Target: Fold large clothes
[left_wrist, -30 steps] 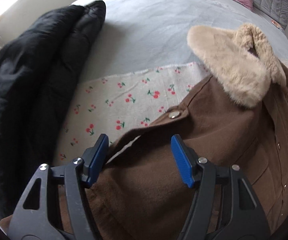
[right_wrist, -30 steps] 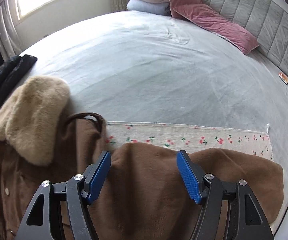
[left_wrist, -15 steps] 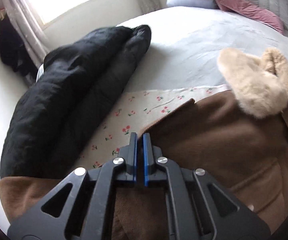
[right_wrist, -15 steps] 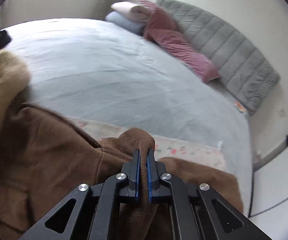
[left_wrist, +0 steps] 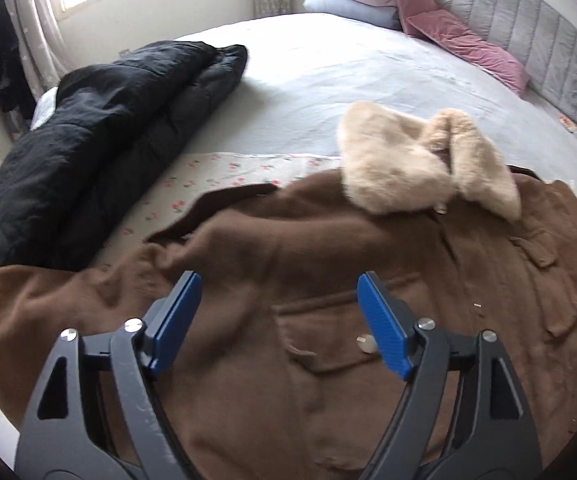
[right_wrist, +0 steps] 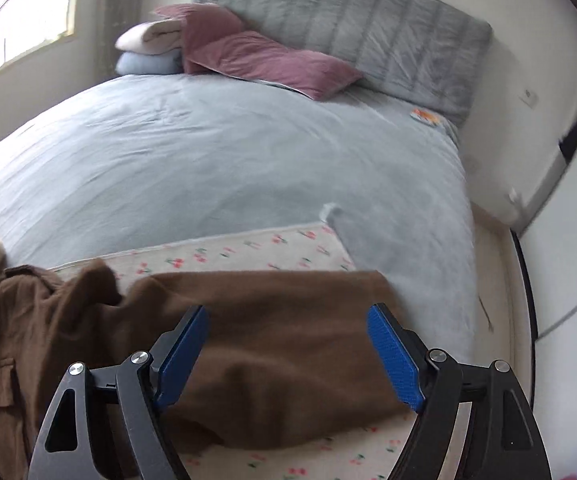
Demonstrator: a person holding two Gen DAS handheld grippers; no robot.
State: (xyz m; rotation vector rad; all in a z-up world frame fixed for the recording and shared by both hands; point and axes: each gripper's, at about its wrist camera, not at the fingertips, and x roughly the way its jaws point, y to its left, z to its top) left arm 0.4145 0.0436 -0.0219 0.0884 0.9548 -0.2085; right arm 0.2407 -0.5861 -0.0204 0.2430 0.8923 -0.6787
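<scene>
The brown coat (left_wrist: 288,272) lies spread on a cherry-print cloth (right_wrist: 248,246) at the bed's (right_wrist: 208,160) near edge. Left gripper (left_wrist: 278,316) and right gripper (right_wrist: 288,348) hover above it, jaws opening, clasping nothing

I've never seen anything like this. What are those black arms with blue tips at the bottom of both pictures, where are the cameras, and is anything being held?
Those are two hand-held grippers; a person holds one in each hand. Each carries a wide-angle camera looking forward along its two fingers, so you get one picture per hand.

The left gripper looks down on a brown coat with a cream fur collar, spread on a cherry-print cloth on a grey bed. A black jacket lies folded beside it.

The right gripper hangs over the coat's brown sleeve, with pink pillows beyond.

Nothing is held: both pairs of jaws are opening, with no cloth pinched between the blue pads.
</scene>
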